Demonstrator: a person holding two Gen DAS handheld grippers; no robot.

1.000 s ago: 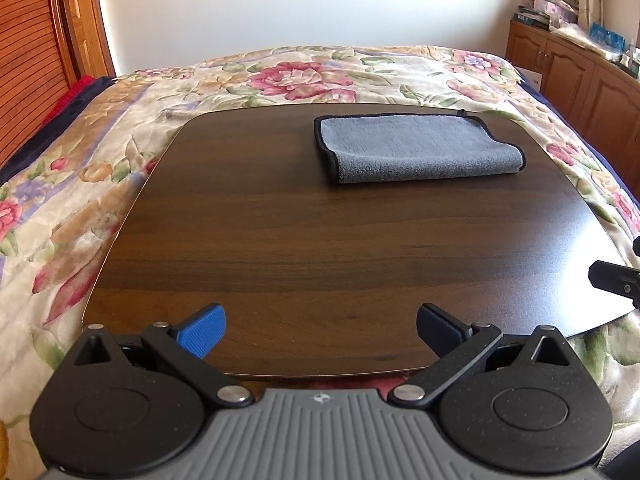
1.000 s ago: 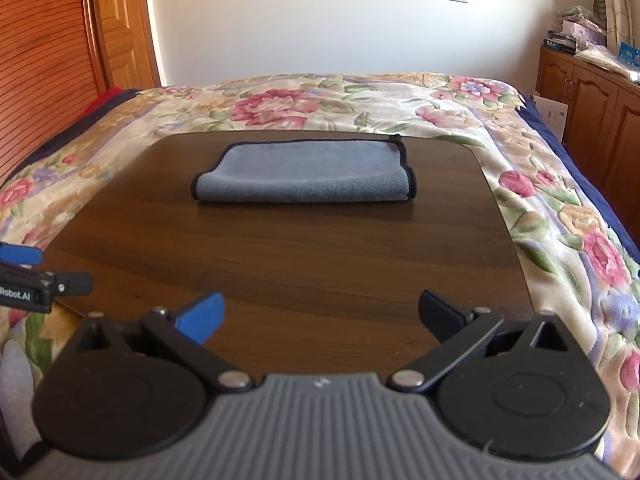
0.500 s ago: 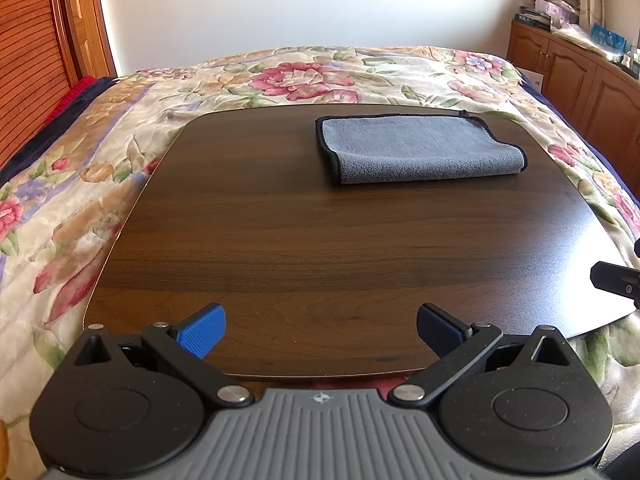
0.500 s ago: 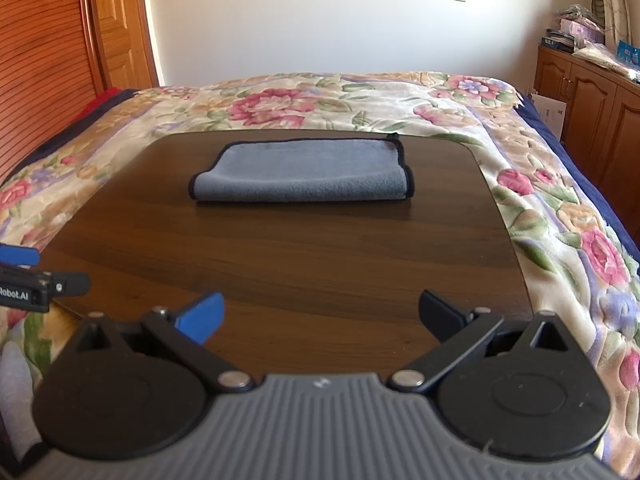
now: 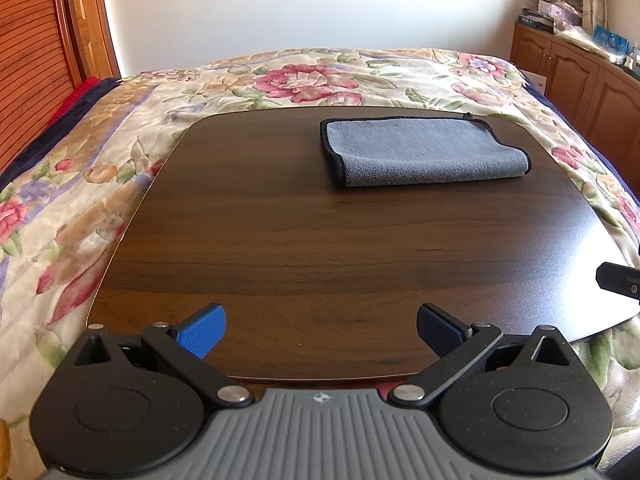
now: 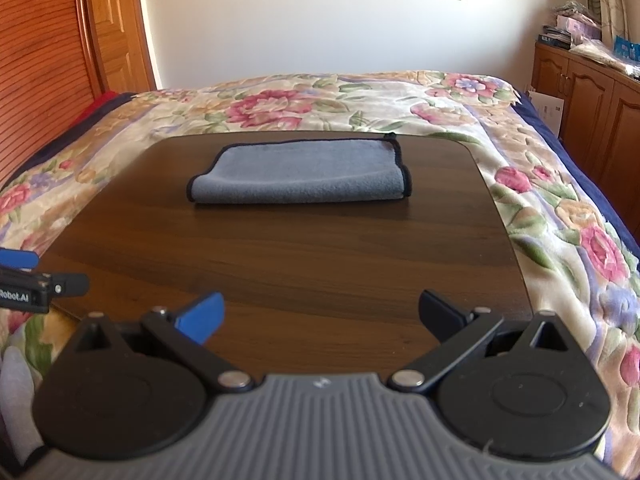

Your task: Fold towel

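A grey towel (image 5: 424, 152) with a dark hem lies folded into a flat rectangle at the far side of the dark wooden board (image 5: 280, 248); it also shows in the right wrist view (image 6: 300, 172). My left gripper (image 5: 320, 330) is open and empty over the board's near edge, far from the towel. My right gripper (image 6: 320, 316) is open and empty, also at the near edge. The right gripper's tip shows at the right edge of the left wrist view (image 5: 618, 278).
The board (image 6: 280, 256) rests on a bed with a floral quilt (image 5: 80, 184). A wooden headboard (image 5: 32, 60) stands at the left. Wooden cabinets (image 5: 580, 72) with clutter on top line the right wall.
Both grippers have drifted slightly; the view has shifted a little downward. The towel has not moved and both grippers stay open.
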